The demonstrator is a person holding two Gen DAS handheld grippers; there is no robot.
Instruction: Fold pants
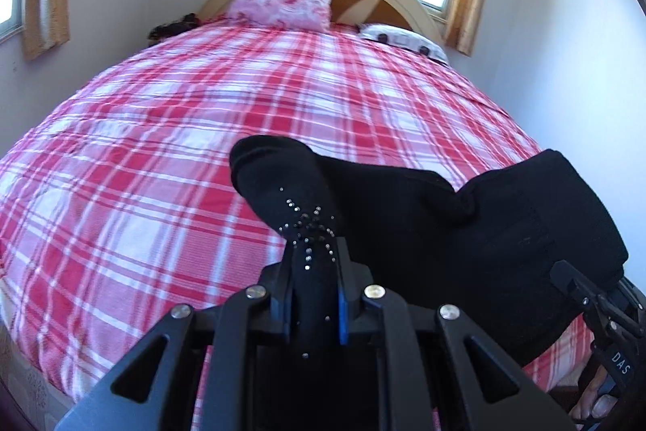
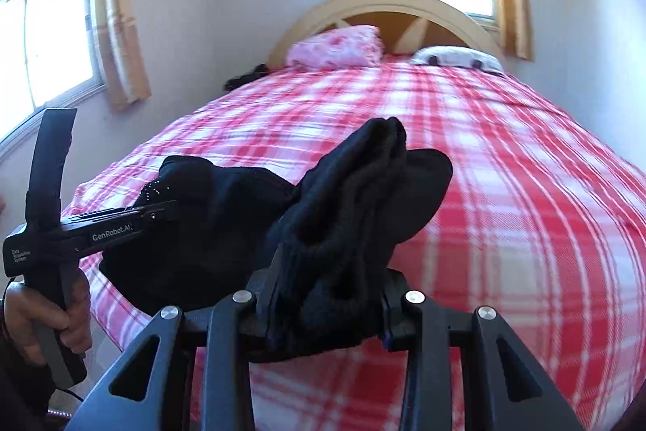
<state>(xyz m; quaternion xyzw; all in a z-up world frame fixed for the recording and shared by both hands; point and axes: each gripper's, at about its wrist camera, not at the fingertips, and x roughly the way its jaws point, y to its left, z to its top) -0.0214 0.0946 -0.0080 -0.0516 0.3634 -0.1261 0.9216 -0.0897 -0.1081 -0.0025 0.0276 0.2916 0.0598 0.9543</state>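
Black pants (image 1: 424, 229) hang bunched between two handheld grippers above the near edge of a bed (image 1: 202, 116) with a red plaid cover. The left gripper (image 1: 313, 269) has its fingers clamped on a stretch of fabric studded with small beads, while the right gripper (image 2: 327, 293) pinches a thick ribbed band, likely the waist or a cuff. The cloth looks soft, light and limp, sagging wherever it is unsupported, so it will probably drape rather than hold a crease. Hems and waistband appear the firmest places to take hold before laying it flat.
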